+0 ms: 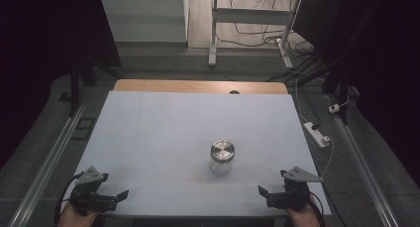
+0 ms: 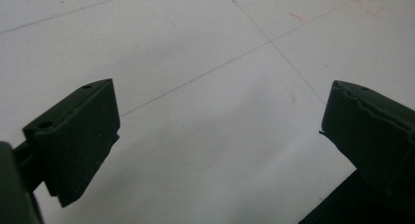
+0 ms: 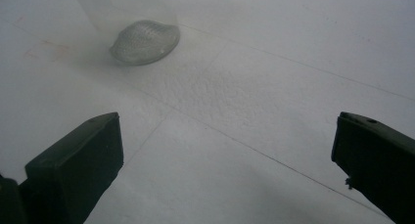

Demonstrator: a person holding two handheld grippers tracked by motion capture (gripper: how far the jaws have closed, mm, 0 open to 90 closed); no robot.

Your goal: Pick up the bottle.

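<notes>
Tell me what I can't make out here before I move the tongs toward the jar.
- Jar contents: too small and dim in the high view to tell whether anything is inside.
- Jar top: in the right gripper view the upper edge cuts it off, leaving its blurred glass base.
- Hands: the high view's bottom edge cuts them off behind the left tongs and right tongs.
- Far floor sides: too dark in the high view.

A single obstacle is found on the table [image 1: 163,118]: a clear glass jar [image 1: 222,157] with a metal lid, standing upright toward the near edge, slightly right of centre. The far half and both side edges are left bare. Open surface is seen along the near edge between the near corners.
</notes>
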